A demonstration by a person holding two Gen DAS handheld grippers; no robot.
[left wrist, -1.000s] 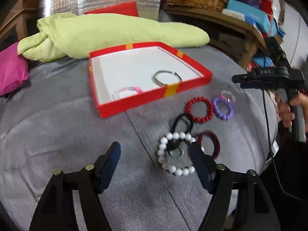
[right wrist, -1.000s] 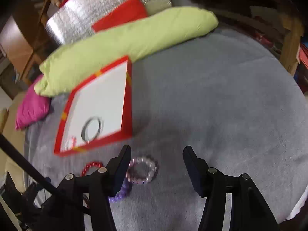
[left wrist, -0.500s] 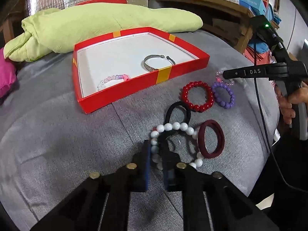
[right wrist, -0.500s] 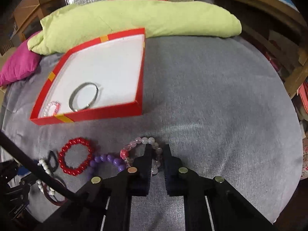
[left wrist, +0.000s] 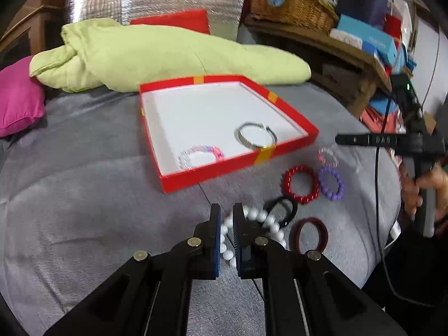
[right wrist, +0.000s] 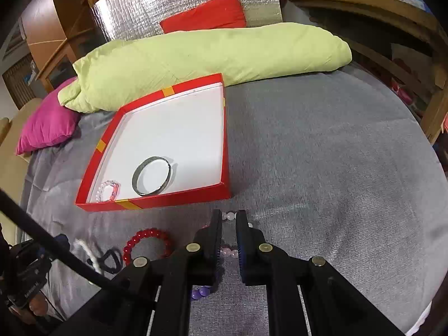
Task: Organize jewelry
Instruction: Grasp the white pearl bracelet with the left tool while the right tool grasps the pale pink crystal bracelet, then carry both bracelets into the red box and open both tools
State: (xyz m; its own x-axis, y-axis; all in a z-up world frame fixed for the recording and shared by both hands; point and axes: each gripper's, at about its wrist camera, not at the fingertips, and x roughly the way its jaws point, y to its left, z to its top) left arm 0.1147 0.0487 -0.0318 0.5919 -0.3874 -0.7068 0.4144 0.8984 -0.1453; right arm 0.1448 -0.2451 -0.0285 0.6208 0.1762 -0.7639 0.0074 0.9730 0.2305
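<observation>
A red box with a white floor holds a silver bangle and a pink-white bead bracelet; the box also shows in the right wrist view. My left gripper is shut on the white pearl bracelet. My right gripper is shut on the pale pink bead bracelet, also seen in the left wrist view. On the grey cover lie a red bead bracelet, a purple one, a black band and a maroon band.
A light green quilt lies behind the box, a magenta pillow at the far left. A wooden shelf with a wicker basket and boxes stands at the right. The bed's edge curves off at the right.
Both grippers were open over the bracelets a second ago, then closed on them. Now both have risen a little; the white pearl bracelet has shifted with the left gripper.
</observation>
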